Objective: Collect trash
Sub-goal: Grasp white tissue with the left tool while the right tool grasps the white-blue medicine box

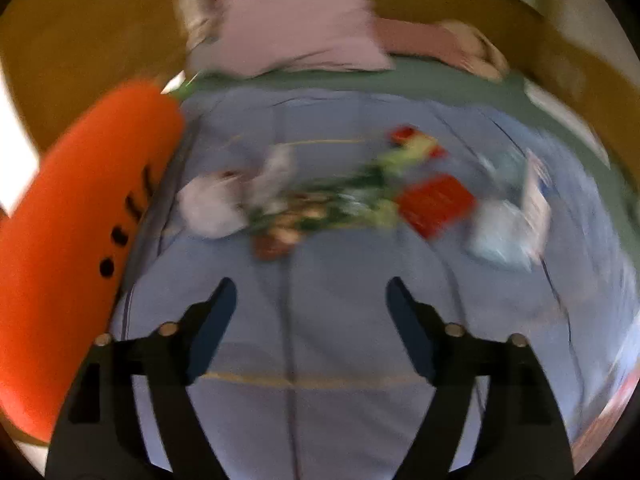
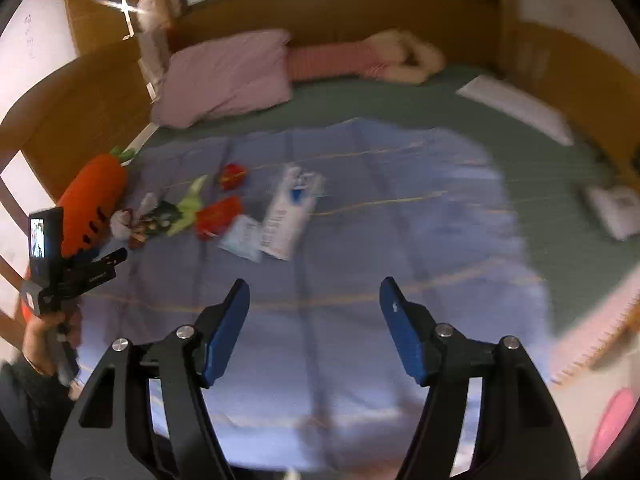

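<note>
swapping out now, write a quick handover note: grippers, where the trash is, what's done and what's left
Left hand-held gripper: open, empty, above the blue quilt.
Right hand-held gripper: open, empty.
Trash lies in a loose row on the quilt beside the orange carrot plush: crumpled white tissue, green wrappers, red packets, pale blue pack, white-and-blue pouch.
Done: nothing visibly collected.
Left: pick up every piece; no bin is in view.

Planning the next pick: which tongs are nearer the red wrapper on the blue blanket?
Left. The left tongs hover open just short of the red wrapper; the right tongs are open too, farther back and off to its right.
</note>
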A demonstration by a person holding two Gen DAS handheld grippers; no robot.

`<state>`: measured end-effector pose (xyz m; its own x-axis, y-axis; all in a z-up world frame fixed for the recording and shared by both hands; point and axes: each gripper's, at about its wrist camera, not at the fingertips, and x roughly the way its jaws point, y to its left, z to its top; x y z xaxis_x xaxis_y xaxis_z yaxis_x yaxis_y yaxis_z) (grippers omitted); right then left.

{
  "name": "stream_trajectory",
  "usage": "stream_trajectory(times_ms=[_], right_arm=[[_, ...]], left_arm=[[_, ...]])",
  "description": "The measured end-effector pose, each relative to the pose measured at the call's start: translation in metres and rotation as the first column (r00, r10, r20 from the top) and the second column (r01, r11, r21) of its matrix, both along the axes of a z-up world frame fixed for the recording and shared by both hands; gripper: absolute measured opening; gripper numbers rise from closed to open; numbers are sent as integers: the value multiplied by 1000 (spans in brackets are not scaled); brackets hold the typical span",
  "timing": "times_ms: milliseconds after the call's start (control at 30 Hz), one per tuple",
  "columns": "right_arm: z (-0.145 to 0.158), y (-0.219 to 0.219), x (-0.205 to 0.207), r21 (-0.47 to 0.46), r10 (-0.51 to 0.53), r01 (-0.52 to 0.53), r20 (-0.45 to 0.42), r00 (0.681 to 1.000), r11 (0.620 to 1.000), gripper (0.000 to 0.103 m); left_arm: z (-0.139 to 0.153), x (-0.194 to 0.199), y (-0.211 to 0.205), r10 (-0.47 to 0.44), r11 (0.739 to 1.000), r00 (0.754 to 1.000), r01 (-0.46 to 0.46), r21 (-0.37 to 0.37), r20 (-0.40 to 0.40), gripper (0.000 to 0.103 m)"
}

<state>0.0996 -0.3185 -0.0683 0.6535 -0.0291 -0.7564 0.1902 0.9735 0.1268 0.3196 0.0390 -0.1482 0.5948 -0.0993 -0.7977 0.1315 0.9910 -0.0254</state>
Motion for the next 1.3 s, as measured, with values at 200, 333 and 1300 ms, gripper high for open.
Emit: stream_trajectory(times_ms=[200, 333, 1300], right_arm=[[-43, 46, 94, 146, 43, -32, -73, 996, 989, 66], [-70, 74, 120, 186, 66, -40, -136, 988, 982, 66], [-81, 33, 132, 34, -54, 56, -47, 997, 998, 66]], left_arm=[[-12, 60, 89, 236, 953, 970, -244, -179, -63, 81], [-30, 94, 101, 238, 919, 963, -265, -293, -126, 81], [8, -63, -69, -246, 966, 964, 236, 107, 97, 14]])
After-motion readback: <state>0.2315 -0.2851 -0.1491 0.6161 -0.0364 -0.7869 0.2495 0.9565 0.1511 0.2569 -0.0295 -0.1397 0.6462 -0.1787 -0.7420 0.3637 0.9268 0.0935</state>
